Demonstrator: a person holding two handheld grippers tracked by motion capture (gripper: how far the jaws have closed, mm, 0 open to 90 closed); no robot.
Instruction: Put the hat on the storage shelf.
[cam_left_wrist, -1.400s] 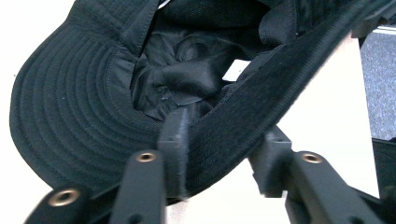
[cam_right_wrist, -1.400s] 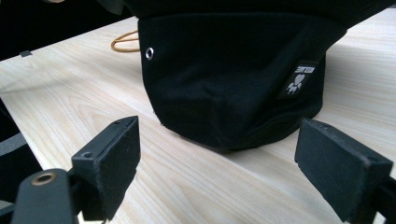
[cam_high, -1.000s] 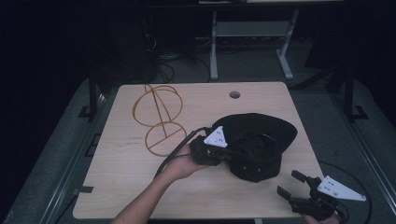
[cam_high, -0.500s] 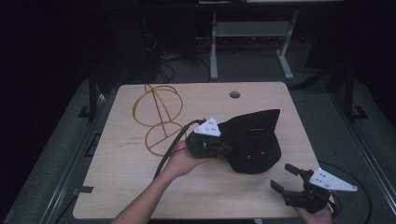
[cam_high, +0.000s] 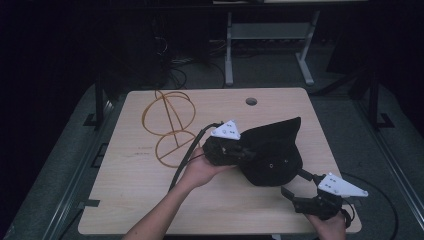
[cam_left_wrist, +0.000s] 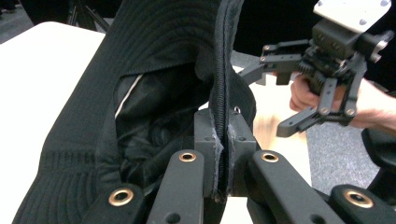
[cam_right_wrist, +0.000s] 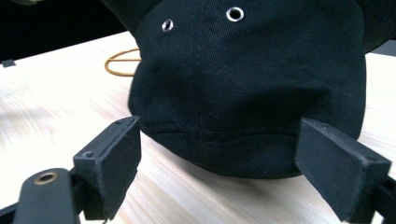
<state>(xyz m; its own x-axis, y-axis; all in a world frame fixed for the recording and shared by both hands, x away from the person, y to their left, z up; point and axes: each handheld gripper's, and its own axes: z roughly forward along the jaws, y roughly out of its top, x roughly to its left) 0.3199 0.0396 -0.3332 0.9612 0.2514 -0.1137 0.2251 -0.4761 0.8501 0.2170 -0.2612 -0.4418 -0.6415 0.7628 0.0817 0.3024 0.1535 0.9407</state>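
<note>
Left tongs (cam_high: 239, 148) clamp the hat (cam_high: 270, 155) mid-table in the high view, while our right tongs (cam_high: 297, 192) wait spread wide just off its near side, beside the wire stand (cam_high: 167, 127). Along the left tongs (cam_left_wrist: 220, 154) we see the brim edge (cam_left_wrist: 223, 84) pinched between closed jaws — a thin hold that could slip if we tug. Along the right tongs (cam_right_wrist: 217, 158) the crown (cam_right_wrist: 247, 79) sits between open jaws; closing too shallow, we'd likely just skid off the cloth.
</note>
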